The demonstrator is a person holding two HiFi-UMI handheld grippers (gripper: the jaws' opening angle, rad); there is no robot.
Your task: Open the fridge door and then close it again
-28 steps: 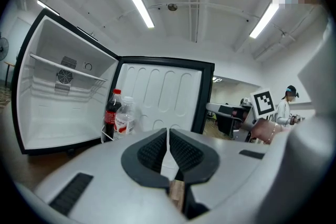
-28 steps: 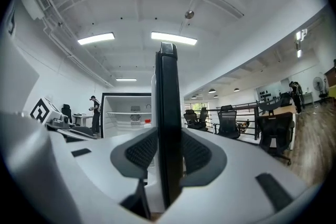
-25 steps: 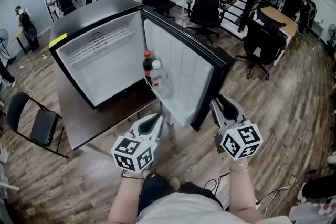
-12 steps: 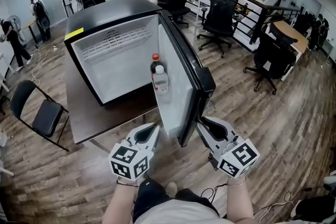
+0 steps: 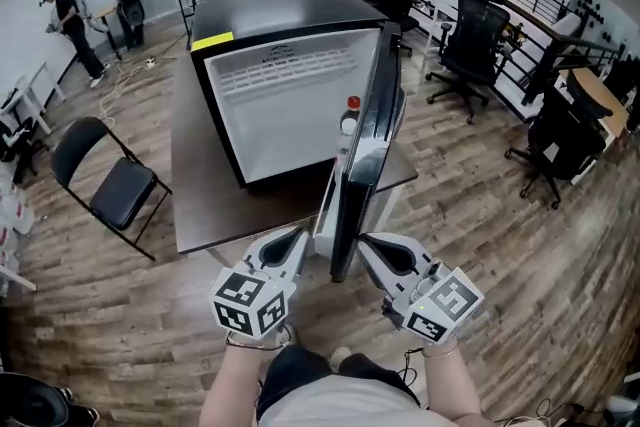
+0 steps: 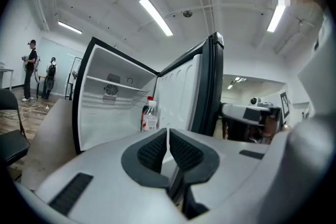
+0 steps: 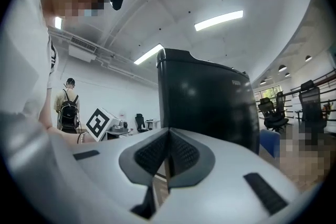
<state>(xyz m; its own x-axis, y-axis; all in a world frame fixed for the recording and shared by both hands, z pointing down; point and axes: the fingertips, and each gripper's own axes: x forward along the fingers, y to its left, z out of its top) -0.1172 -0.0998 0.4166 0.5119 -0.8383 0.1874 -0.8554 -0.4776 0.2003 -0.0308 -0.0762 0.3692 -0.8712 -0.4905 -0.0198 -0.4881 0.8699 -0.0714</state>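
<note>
Fridge door (image 5: 362,150) now sits edge-on, less wide than before, right claw (image 5: 364,241) just pressed together empty, left claw (image 5: 297,235) likewise, so closing looks underway.

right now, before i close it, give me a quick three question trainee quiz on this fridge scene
1. True or false: the fridge door is fully shut.
2. What stands on the inside of the door? A two bottles; B a carton; C nothing.
3. Which faces the door's black outer side, the left claw or the right claw?
Key: 1 false; 2 A; 3 right claw.
</note>
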